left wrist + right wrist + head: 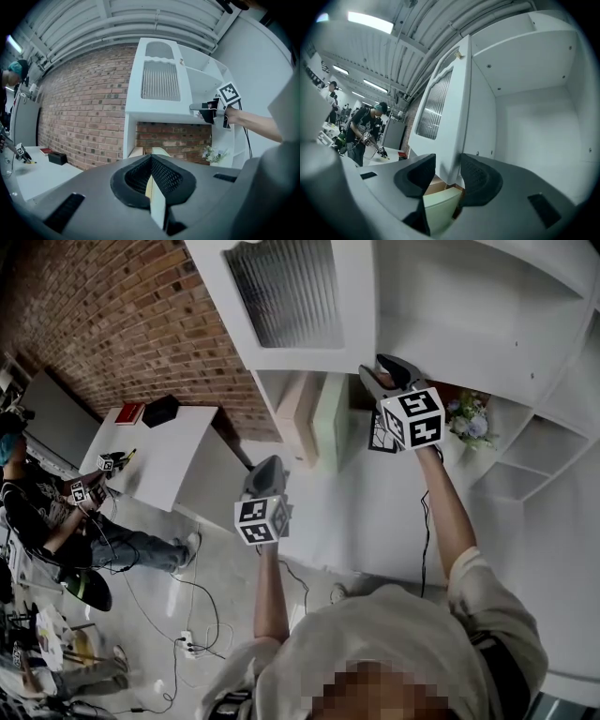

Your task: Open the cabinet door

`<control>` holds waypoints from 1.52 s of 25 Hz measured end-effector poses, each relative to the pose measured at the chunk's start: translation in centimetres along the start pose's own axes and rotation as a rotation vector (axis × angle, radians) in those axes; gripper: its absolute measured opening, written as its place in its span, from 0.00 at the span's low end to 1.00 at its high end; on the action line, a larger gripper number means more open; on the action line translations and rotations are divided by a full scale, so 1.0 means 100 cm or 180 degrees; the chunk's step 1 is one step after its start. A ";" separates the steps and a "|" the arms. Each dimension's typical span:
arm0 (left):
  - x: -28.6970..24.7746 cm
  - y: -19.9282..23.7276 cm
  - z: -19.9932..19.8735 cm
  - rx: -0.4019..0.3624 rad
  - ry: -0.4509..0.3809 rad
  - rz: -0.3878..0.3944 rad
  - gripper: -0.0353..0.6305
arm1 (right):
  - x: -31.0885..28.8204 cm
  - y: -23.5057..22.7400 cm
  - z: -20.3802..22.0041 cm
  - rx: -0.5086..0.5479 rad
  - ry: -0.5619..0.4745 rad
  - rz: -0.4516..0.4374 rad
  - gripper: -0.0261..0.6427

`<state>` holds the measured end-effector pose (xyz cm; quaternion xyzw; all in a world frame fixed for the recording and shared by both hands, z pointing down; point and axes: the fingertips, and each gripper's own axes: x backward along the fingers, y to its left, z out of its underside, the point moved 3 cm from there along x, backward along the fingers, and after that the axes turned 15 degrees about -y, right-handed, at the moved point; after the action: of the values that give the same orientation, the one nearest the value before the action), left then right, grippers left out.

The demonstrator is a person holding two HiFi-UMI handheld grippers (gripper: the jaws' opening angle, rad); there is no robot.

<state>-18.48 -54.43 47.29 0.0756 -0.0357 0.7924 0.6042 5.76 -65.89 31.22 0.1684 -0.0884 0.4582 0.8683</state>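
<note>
The cabinet door (281,296) is standing out from the left edge of the cabinet (506,343), walling off that side. The right gripper (447,164) is straddling its lower edge with jaws apart. Behind it, the upper compartment (450,287) is lying open to reach. Underneath, leaning boards (302,413) and flowers (469,418) are taking up the room.

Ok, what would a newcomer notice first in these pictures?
The white cabinet door with its ribbed panel, swung wide open at the top, with bare shelves behind it. The right hand-held gripper sits at the door's bottom edge, jaws apart around it without gripping. The left hand-held gripper hangs lower, shut and empty, with a red brick wall off to the left.
</note>
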 end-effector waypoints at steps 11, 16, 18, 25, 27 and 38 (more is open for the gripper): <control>-0.006 -0.006 0.004 0.0029 -0.0016 0.0058 0.09 | -0.003 -0.008 0.002 -0.0184 0.0039 -0.0212 0.24; -0.005 -0.009 0.002 0.0069 0.0030 0.0123 0.09 | -0.002 -0.003 -0.004 -0.0316 -0.0007 -0.0349 0.21; -0.005 -0.010 0.004 0.0076 0.0040 0.0131 0.09 | 0.000 -0.001 -0.005 -0.0382 -0.0055 -0.0447 0.21; -0.002 -0.013 0.007 0.0055 0.0052 0.0132 0.09 | 0.003 0.001 -0.005 -0.0407 -0.0090 -0.0457 0.21; 0.001 -0.009 0.007 0.0049 0.0069 0.0096 0.09 | 0.006 0.006 -0.007 -0.0384 -0.0101 -0.0443 0.20; 0.035 0.000 0.003 0.0065 0.0073 -0.0161 0.09 | 0.024 0.032 -0.019 -0.0170 -0.0061 -0.0386 0.20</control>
<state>-19.35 -51.15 48.16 0.0737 -0.0187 0.7780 0.6236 4.47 -61.62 30.84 0.1547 -0.0985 0.4006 0.8977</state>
